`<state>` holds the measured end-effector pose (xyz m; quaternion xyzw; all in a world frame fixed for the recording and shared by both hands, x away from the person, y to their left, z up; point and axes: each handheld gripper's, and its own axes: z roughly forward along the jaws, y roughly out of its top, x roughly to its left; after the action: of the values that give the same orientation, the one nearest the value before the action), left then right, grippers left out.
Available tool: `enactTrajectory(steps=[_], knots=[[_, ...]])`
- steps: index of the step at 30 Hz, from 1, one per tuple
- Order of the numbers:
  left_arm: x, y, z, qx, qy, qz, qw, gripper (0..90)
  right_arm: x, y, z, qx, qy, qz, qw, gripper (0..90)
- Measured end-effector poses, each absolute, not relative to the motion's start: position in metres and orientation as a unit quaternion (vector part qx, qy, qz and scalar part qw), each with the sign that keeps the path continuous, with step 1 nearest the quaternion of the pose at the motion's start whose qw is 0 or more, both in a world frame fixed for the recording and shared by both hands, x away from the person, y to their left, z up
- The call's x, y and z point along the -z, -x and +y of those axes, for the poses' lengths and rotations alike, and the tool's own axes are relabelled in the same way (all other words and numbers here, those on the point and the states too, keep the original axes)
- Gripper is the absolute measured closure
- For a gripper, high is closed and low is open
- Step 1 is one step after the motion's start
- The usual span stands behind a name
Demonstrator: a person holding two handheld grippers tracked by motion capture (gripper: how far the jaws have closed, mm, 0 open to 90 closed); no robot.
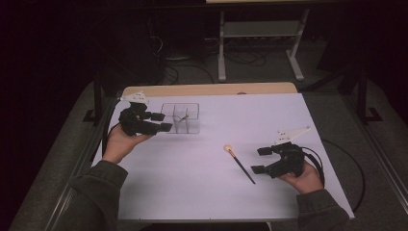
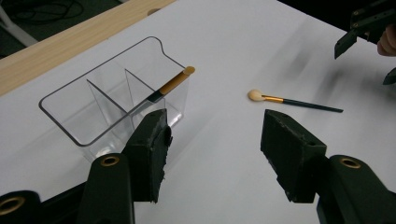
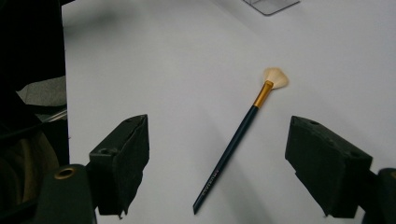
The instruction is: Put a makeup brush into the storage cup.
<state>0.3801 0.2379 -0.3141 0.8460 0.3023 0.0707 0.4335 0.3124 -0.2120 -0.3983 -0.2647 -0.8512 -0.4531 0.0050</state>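
One makeup brush (image 1: pixel 181 118) is home already, standing tilted in a compartment of the clear divided organizer (image 1: pixel 180 106) at the far left of the white worktop (image 1: pixel 202 192), its tip leaning over the rim, and the left gripper (image 1: pixel 161 121) sits just beside that box with its jaws spread wide and nothing between them. In the left gripper view the nearer jaw is right up against the organizer's corner, but there's no grip on it. So that side looks finished with its drop, and the action swings to the right. There, the second makeup brush (image 1: pixel 239 162) lies flat out in the open, pale bristle head pointing towards the organizer, dark handle running back towards the person. The right gripper (image 1: pixel 261 160) hovers just beside the handle end, jaws gaping, empty; from the right gripper view the brush lies slantwise between the two pads, well lined up, bristles at the far end. My read: this is the approach to the second pick. What it calls for now is a drop down to the worktop so the pads straddle the slim handle, somewhere around the middle, below the gold ferrule, then a firm close. It's a thin, round stick lying flat, so it could roll or slip out if the jaws come in skewed. After that, a carry across to the organizer, well apart from here, and a tip-up to stand it in a free compartment.
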Motion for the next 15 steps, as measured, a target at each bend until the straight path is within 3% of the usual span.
enactTrajectory(steps=[15], knots=[[0.315, -0.364, 0.244, -0.071, -0.842, 0.302, 0.442, 38.4, 0.401, -0.31, -0.214, 0.445, 0.272, -0.853, -0.001, 20.7]])
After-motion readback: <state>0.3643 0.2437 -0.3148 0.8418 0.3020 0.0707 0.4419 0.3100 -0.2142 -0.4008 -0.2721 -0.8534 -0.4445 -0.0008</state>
